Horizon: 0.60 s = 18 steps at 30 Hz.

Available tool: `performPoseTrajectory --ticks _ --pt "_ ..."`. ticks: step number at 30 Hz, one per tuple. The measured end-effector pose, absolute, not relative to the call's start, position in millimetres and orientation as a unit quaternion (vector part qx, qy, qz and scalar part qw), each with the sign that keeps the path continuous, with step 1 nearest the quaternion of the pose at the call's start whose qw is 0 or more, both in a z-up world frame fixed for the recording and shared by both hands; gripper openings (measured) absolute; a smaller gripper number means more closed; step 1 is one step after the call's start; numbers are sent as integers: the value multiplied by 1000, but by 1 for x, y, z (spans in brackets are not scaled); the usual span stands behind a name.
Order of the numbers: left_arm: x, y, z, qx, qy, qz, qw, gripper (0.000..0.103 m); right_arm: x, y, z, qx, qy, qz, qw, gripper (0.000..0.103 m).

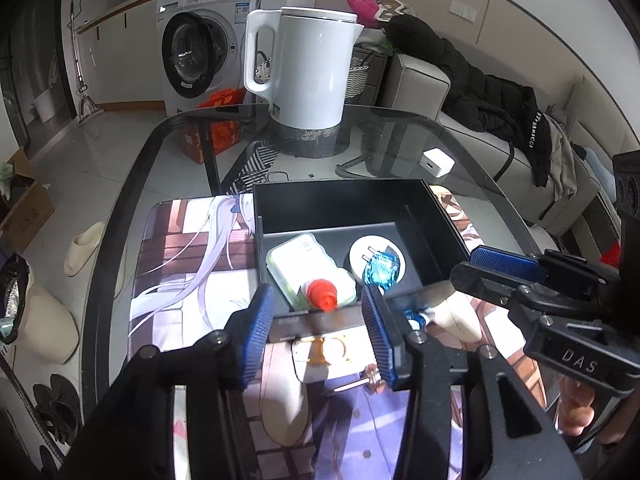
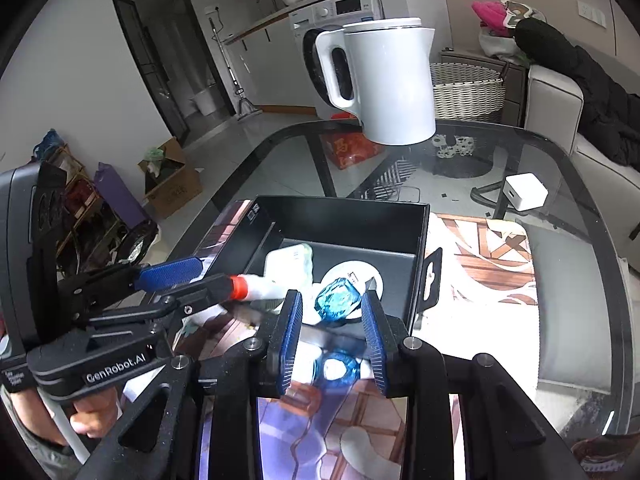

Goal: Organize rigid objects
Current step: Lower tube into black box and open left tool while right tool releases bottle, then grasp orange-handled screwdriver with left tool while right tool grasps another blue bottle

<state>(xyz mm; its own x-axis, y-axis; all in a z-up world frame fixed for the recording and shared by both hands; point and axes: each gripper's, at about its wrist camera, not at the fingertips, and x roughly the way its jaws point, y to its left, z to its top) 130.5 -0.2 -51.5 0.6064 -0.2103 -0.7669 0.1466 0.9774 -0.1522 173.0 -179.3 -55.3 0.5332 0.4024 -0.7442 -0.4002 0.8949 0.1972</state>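
We note L gripper point(image 1: 318, 320) wide open, holding nothing; R gripper point(image 2: 330, 336) likewise. Red-capped bottle point(image 1: 320, 294), white case point(image 1: 298, 266), blue gem point(image 2: 335, 300) lie inside black box point(image 1: 340, 200).

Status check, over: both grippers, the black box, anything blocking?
Left gripper open, empty. Right gripper open, empty. Black box holds red-capped bottle, blue gem, white plug. Nothing blocking.

One black box point(image 1: 344, 200), one kettle point(image 1: 308, 68), one white charger point(image 1: 438, 163), one glue bottle point(image 1: 320, 294), two blue gems point(image 2: 334, 302), one white case point(image 1: 300, 264).
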Motion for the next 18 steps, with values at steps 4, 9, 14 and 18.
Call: performPoseTrajectory --ticks 4,9,14,18 --pt "120 -4 -56 -19 441 -115 890 45 162 -182 -62 -13 437 238 867 31" --pt "111 -18 -72 14 462 -133 877 45 158 -184 -82 -25 462 241 853 31" --pt "110 -23 -79 25 465 -134 875 45 163 -183 -98 -31 480 237 844 31" --pt "113 -26 -88 28 477 -140 868 45 164 -179 -104 -35 485 241 840 31"
